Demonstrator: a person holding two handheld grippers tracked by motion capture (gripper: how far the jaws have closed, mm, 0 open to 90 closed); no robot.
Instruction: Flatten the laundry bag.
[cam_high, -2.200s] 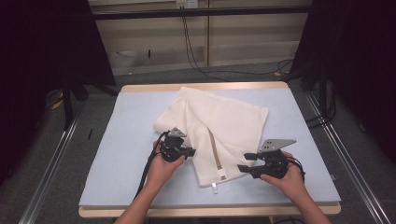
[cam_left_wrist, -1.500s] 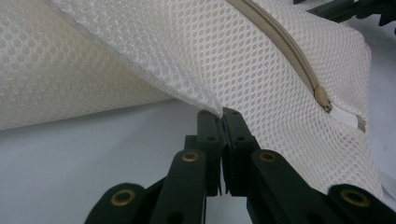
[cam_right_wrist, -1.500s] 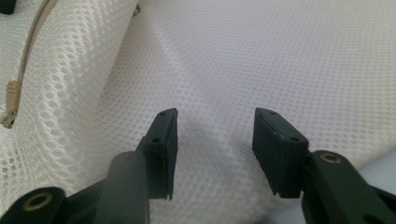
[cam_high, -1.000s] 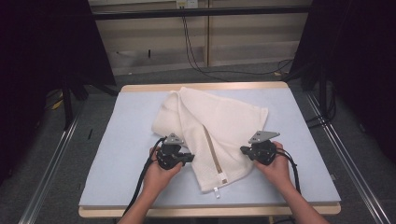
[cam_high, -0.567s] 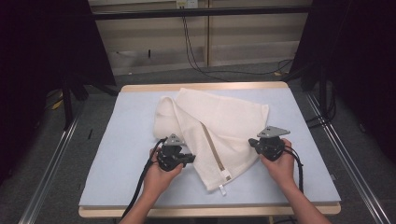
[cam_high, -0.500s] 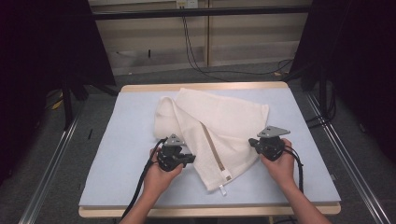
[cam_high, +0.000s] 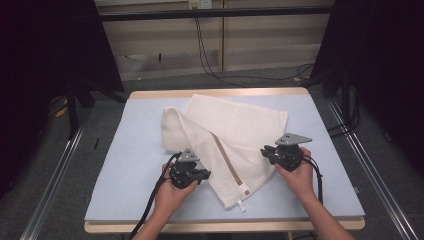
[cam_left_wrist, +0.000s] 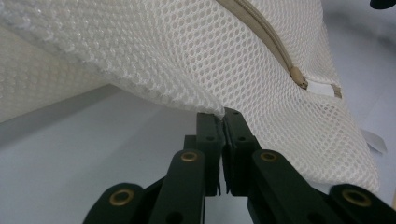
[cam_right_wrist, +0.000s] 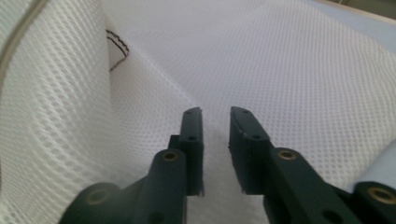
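A person is handling a white mesh laundry bag with two hand-held claws at a pale blue surface.

The surface (cam_high: 125, 165) is carrying the mesh bag (cam_high: 240, 127), which is lying rumpled across its middle, one end folded over toward the far left and a tan zipper (cam_high: 227, 162) running down toward the near edge. The left claw (cam_left_wrist: 223, 122) is sitting at the bag's near-left edge, clenched on a fold of the mesh. The right claw (cam_right_wrist: 215, 122) is resting at the bag's near-right edge, its jaws parted slightly with mesh lying under them, gripping nothing. Judging from this, the thin pinch on the left could be slipping free if pulled, and the right claw may snag only one layer.
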